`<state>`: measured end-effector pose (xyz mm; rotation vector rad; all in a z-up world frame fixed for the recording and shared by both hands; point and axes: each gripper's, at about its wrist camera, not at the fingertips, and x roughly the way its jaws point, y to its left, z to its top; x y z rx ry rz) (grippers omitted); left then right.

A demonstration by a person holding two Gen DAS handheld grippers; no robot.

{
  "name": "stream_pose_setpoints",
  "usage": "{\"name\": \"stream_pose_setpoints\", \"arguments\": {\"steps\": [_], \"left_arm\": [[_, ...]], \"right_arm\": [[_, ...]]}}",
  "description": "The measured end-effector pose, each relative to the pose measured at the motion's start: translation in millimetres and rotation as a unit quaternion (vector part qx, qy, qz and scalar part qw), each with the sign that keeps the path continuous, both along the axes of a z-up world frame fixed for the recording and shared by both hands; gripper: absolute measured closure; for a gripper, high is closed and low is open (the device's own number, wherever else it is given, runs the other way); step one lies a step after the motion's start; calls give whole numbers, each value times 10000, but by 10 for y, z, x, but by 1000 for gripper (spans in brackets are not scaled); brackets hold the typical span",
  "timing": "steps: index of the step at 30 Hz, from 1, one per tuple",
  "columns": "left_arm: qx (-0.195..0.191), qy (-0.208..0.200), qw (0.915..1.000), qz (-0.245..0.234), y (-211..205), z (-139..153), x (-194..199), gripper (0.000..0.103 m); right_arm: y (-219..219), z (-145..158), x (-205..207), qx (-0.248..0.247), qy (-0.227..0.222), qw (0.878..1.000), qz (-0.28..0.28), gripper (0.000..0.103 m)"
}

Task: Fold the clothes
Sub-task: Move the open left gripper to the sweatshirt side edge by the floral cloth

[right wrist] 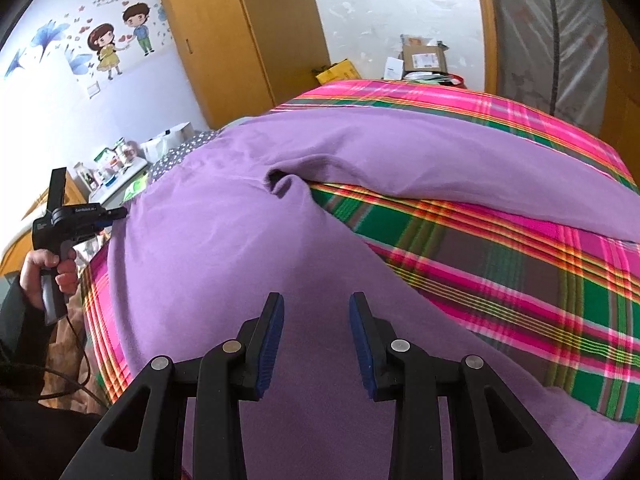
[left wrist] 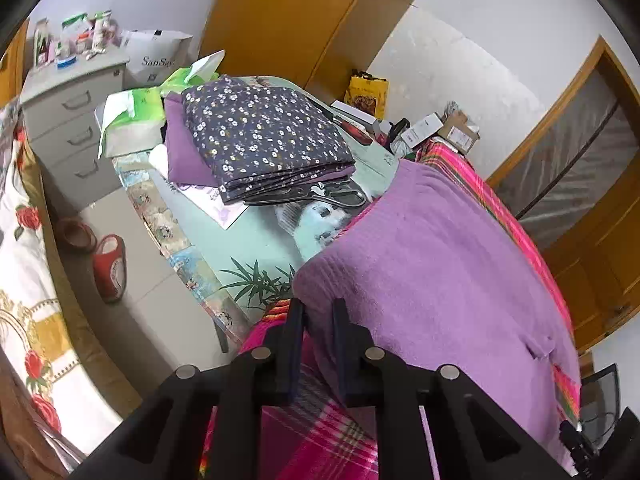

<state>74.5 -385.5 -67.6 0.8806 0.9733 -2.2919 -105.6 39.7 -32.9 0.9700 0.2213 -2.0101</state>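
Note:
A purple garment (left wrist: 432, 260) lies spread over a pink and green plaid bedcover (right wrist: 500, 248). In the left wrist view my left gripper (left wrist: 319, 308) sits at the garment's near corner, its jaws narrow with the cloth edge pinched between them. The right wrist view shows that same left gripper (right wrist: 120, 212) at the garment's (right wrist: 224, 240) left edge, held by a person's hand (right wrist: 44, 268). My right gripper (right wrist: 316, 308) hovers over the garment's near part, jaws apart with nothing between the pads. A fold puckers the cloth at mid-bed.
A folded floral cloth (left wrist: 264, 136) on other purple laundry and black hangers (left wrist: 320, 196) lie on a table beside the bed. A grey drawer cabinet (left wrist: 68, 108) and red slippers (left wrist: 110, 264) are at left. Cardboard boxes (right wrist: 424, 56) sit beyond the bed.

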Motion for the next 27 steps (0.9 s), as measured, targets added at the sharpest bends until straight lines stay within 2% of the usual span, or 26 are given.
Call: {"name": "stream_pose_setpoints", "arguments": {"steps": [3,8,13,18,24,27], "left_arm": [[109,35,9999,-7,-50,-58,17,89],[-54,48,10000,-54,-9,10,48,90],[163,39,9997,-174,-70,-94,44,87],[2,65,9996,-267,-35,18,96,83],[-346,-42,9994,47,-28,177,238,86],[-420,126,9988,-199,115,284,197,86]], "right_arm": [[-45,19,22,12,23,10000,48,68],[-78,37,30,-4,12,10000,53,68],[-115,18,-12,-24,-101,9999,22,68],[-201,61,-89,-118,-120,9999,40,62],[-397,127,-311,-79,5,9999,140,62],[-558,106,-488,51,36,9994,344,62]]}}
